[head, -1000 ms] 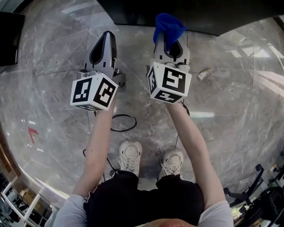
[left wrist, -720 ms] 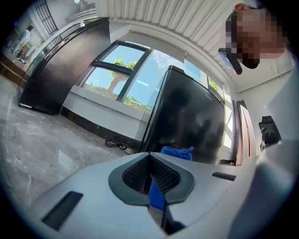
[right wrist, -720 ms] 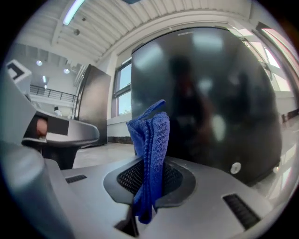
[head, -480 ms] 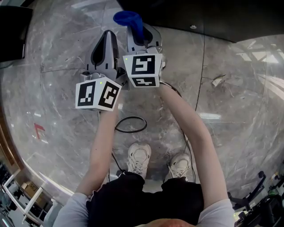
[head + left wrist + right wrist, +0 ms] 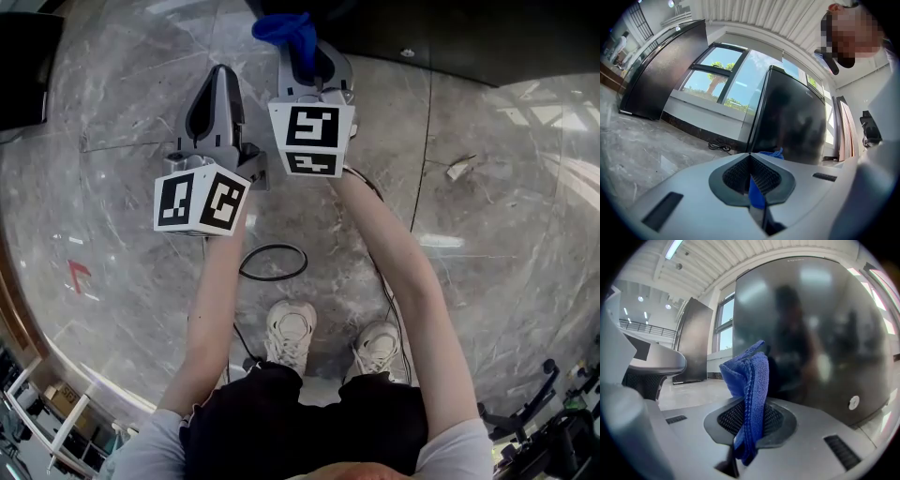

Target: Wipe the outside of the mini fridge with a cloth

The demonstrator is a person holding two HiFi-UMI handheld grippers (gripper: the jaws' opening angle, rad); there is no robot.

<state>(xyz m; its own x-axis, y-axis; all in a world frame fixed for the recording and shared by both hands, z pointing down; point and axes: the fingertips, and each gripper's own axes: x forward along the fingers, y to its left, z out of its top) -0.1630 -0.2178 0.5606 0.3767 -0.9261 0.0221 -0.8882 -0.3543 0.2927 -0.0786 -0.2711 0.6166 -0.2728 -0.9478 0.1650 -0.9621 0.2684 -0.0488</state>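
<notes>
Since the frame half a second earlier, the right hand-held gripper [image 5: 312, 62] has been carried slightly up and rightward toward the glossy black mini fridge [image 5: 450, 37]. Its dark body is seen along the top edge of the head view, with the crumpled blue microfibre cloth [image 5: 284, 28] showing against it. The left hand-held gripper [image 5: 218, 94] is held just beside, over the grey marble floor [image 5: 487, 234].

In the left gripper view its jaws are drawn together. A blue sliver is seen at their seam, and whether it is pinched cannot be told.

In the right gripper view the jaws are clamped on a fold of the cloth, near the fridge front. Only a narrow fold is gripped, so the cloth could be dragged out by hard rubbing. The glossy face could then be scraped by bare jaws.
</notes>
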